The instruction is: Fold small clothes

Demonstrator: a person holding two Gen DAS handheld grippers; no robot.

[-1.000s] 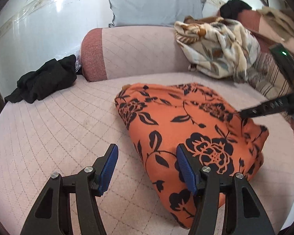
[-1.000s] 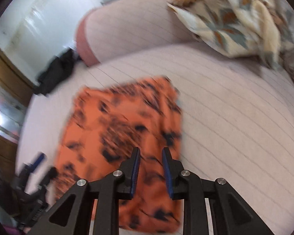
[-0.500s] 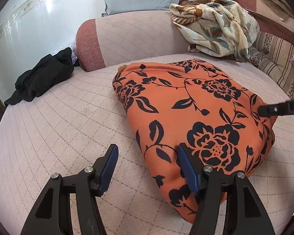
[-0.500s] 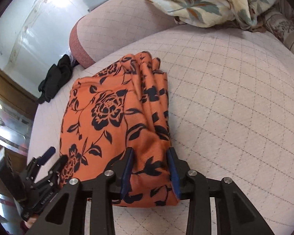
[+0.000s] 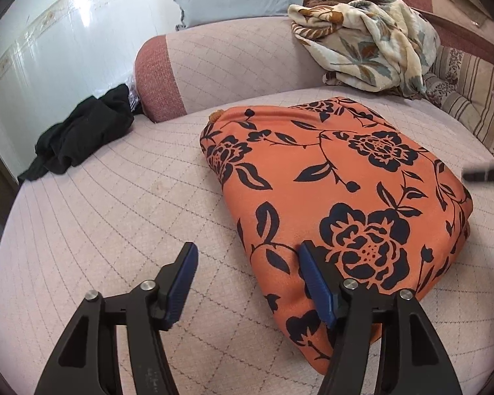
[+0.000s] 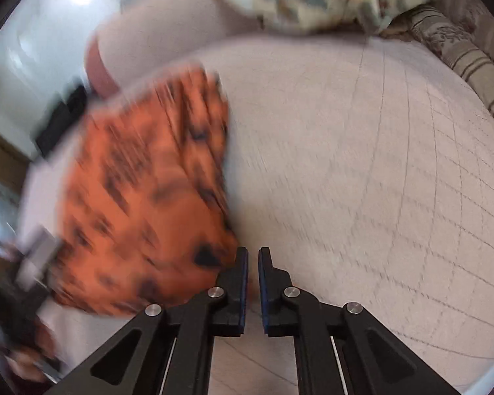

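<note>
a quilted pink bed (image 5: 108, 217) filled the view, a bolster (image 5: 214, 65) along its far edge. at the far left edge a black garment (image 5: 82, 131) lay bunched. the left gripper (image 5: 247, 283) was released, its jaws wide and nothing pressed between them, its right finger over the near corner of the orange cloth (image 5: 339, 197). that folded cloth lay mid-bed, long axis running near to far. in the blurred right view the right gripper (image 6: 253, 279) was clenched on nothing, just beside the cloth's (image 6: 148, 197) right edge. the left looked nearer for the next fold. a blanket (image 5: 365, 39) lay heaped at the far right.
</note>
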